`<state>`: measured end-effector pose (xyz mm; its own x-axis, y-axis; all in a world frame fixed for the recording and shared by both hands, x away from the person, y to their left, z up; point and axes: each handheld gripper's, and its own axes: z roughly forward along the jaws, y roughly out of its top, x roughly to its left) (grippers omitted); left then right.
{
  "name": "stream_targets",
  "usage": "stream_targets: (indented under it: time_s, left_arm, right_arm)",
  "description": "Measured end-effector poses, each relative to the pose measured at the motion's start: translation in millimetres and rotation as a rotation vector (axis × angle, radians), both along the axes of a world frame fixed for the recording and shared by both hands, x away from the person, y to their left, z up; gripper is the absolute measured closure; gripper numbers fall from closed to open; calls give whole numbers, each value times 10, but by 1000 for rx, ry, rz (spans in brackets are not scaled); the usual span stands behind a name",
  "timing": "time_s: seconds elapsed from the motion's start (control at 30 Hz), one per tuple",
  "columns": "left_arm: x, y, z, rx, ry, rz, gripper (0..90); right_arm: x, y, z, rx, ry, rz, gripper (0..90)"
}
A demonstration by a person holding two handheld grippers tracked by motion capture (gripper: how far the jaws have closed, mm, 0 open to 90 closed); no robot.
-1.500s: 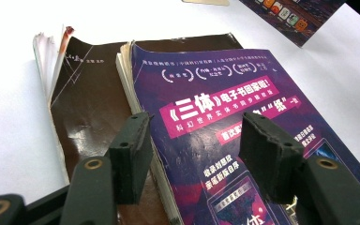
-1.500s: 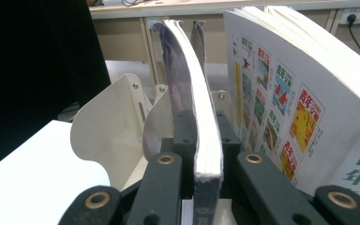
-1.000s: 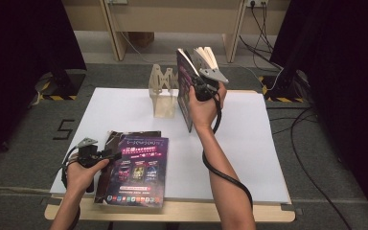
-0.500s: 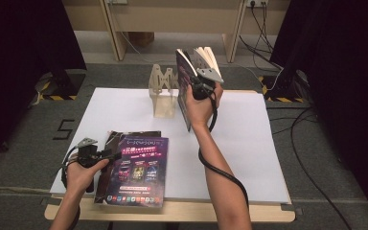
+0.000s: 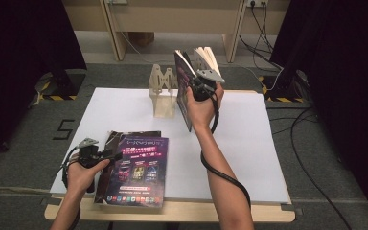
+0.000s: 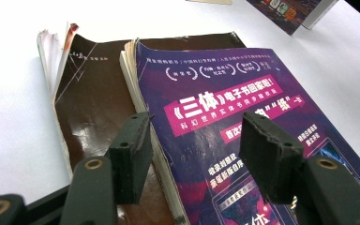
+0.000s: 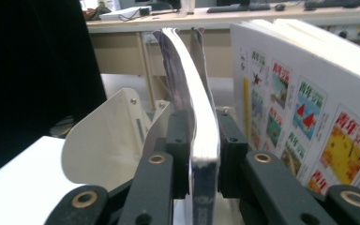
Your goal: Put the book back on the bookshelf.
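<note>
Colours of the books and the table

Purple book (image 6: 243, 122) with white and pink letters on a dark brown book (image 6: 93, 108); white table (image 5: 268, 143); cream stand (image 5: 163, 93).

Three views around the white table (image 5: 249, 158)
Overhead from its near edge, facing forward; close along jaws over the purple book (image 6: 243, 117), shared with overhead; close behind the upright book (image 7: 201, 140).

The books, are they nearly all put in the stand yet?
Not nearly. The stand looks empty so far. In hand: the right tool has the upright book between its jaws beside the stand, and they have just been opening. Left to do: the purple book and the brown book under it lie flat, with the left tool open above them.
</note>
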<state>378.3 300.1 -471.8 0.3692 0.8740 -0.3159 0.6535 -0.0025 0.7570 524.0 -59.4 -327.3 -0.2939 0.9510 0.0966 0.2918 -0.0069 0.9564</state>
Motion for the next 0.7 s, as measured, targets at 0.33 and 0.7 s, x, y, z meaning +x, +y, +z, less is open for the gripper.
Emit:
stream_targets:
  time_s: [0.33, 0.7]
  left_arm:
    - [2, 7, -4, 3, 2, -1, 433]
    - [3, -6, -12, 3, 4, -4, 433]
  right_arm:
    - [-27, -53, -35, -11, 15, -5, 756]
    - [7, -79, -79, -26, 65, -12, 807]
